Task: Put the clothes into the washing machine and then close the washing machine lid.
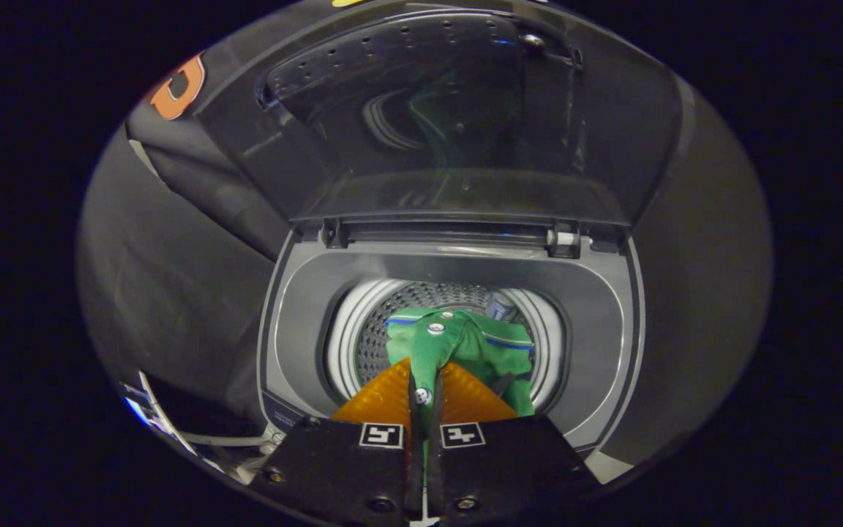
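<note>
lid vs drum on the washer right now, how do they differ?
The lid stands raised behind the opening; the drum sits sunk below it. The lid is dark, smooth and glossy; the drum is pale metal, perforated. The drum holds the green garment, pinched by the gripper; the lid holds nothing. Both belong to the washing machine.

The hand-held gripper [424, 380] points forward and downward, its two fingers [381, 399] drawn nearly together, both pressing on a fold of green garment [465, 340] that hangs just ahead of the tips.

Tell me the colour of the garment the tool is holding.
Green with blue trim, best seen in the gripper view: the garment hangs from the shut tool over the drum.
</note>
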Available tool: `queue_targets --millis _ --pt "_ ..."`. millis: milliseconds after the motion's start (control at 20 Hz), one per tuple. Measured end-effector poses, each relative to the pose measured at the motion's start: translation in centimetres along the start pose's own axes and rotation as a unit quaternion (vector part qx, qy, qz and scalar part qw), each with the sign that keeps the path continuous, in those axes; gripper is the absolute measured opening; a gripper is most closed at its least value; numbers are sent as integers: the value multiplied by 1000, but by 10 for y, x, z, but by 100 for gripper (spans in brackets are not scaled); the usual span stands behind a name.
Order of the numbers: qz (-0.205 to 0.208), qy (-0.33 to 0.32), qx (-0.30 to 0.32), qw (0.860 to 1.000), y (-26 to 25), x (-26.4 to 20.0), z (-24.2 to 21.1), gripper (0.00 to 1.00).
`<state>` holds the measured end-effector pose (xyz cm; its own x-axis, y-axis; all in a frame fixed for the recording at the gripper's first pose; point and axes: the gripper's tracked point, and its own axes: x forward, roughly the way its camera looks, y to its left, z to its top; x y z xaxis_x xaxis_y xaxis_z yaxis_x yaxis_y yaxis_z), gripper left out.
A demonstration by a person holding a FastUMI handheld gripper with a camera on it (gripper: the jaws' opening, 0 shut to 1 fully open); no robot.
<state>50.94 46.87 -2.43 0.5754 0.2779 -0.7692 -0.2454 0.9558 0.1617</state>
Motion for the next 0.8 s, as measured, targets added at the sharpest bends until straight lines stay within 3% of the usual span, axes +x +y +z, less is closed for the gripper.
queue_targets --millis 300,400,700,800 --pt "-13 1 10 1000 -7 0 -1 11" --pt "-20 1 5 1000 -11 1 -4 18" --pt "-25 -23 1 999 -14 -4 -3 90" --pt "-27 -25 1 999 -16 -8 -4 89"
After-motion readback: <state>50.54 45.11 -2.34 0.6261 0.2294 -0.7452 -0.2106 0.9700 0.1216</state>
